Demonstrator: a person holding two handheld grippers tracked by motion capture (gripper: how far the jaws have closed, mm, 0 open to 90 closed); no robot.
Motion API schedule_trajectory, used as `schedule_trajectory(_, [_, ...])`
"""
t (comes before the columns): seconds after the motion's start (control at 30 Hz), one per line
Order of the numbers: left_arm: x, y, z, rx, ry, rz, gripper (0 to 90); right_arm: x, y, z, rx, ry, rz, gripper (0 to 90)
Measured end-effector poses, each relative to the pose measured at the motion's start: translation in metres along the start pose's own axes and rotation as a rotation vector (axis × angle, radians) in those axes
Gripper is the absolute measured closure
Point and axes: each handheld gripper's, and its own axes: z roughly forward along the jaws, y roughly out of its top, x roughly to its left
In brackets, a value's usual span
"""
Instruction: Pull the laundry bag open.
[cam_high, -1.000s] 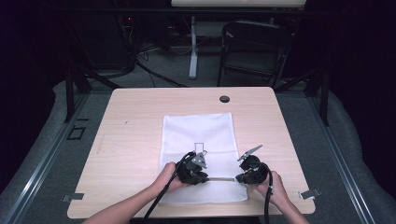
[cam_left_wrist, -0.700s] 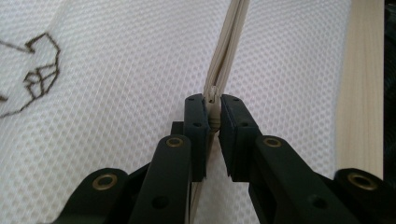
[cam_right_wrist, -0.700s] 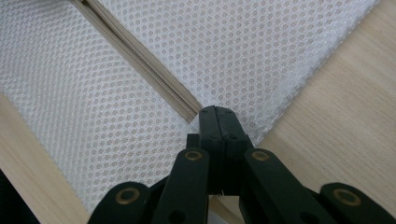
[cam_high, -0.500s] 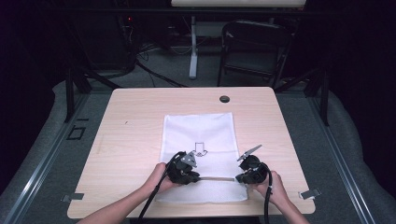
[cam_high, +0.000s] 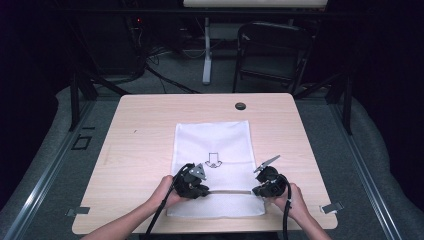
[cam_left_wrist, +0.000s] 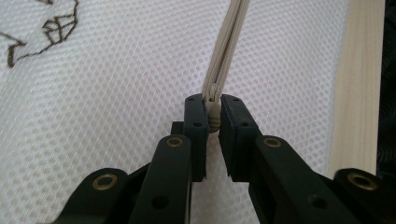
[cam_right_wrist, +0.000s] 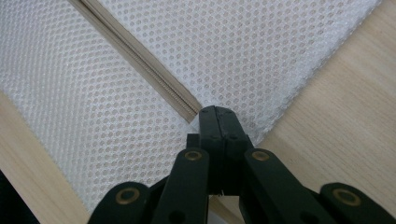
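White mesh bag (cam_high: 212, 165) lies flat on the wooden tabletop (cam_high: 140, 135), its beige zipper (cam_high: 230, 191) running across the end nearest the person. Left gripper (cam_left_wrist: 213, 108): jaws narrow, pinching the zipper pull (cam_left_wrist: 213, 119) at the zipper's left end. Right gripper (cam_right_wrist: 218, 112): jaws pressed together on the zipper's right end, at the bag's edge, with bare tabletop just beside.
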Motion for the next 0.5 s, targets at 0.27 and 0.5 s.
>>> schedule_trajectory(0.27, [0.003,-0.009,-0.007,0.002,0.008,-0.020,81.3,0.000,0.000,0.000,0.001,-0.002,-0.001,90.0])
schedule_trajectory(0.5, [0.002,-0.012,-0.011,-0.010,0.010,-0.023,81.2,0.000,0.000,0.000,0.000,-0.002,-0.005,90.0])
